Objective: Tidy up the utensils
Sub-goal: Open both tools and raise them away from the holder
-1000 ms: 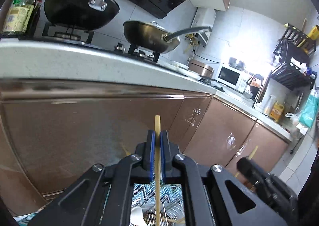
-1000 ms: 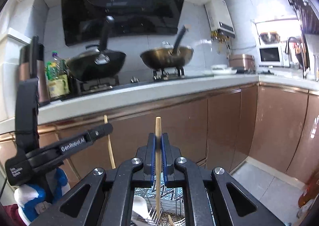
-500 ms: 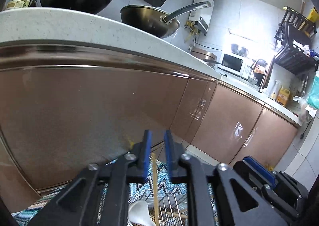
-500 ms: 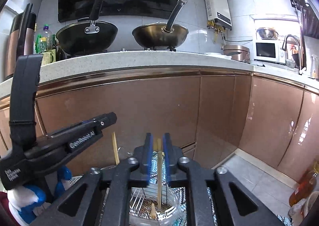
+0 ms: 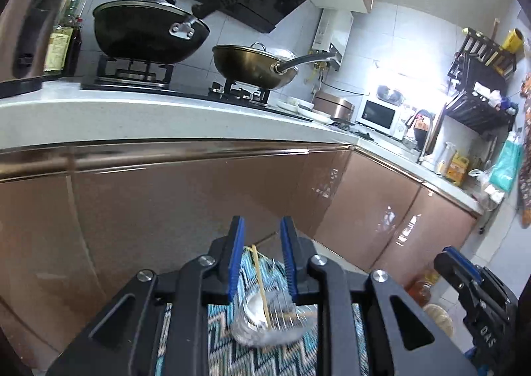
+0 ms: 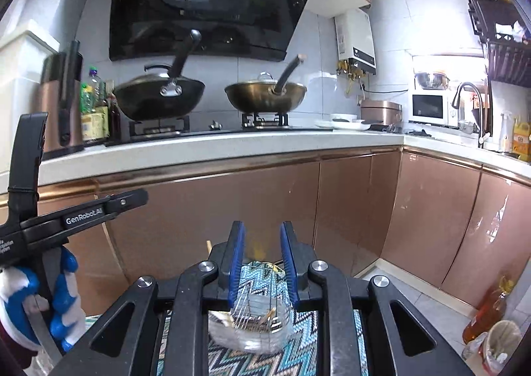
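A clear round utensil holder with a wire rack [image 5: 265, 323] stands on a blue zigzag cloth [image 5: 225, 343] below both grippers; it also shows in the right wrist view [image 6: 252, 326]. A wooden chopstick [image 5: 260, 286] leans in it beside a white spoon [image 5: 254, 304]. More chopstick ends [image 6: 270, 313] lie inside. My left gripper [image 5: 260, 233] is open and empty above the holder. My right gripper [image 6: 260, 230] is open and empty above it too.
Copper cabinet doors [image 6: 265, 210] and a white counter edge [image 6: 232, 147] stand close ahead. Two woks [image 6: 159, 97] sit on the stove. The left hand tool [image 6: 66, 220] is at the left; oil bottles [image 6: 484, 319] stand on the floor at right.
Both grippers let go of their chopsticks, which dropped into the holder. Both jaws opened wide and both grippers rose above the holder.
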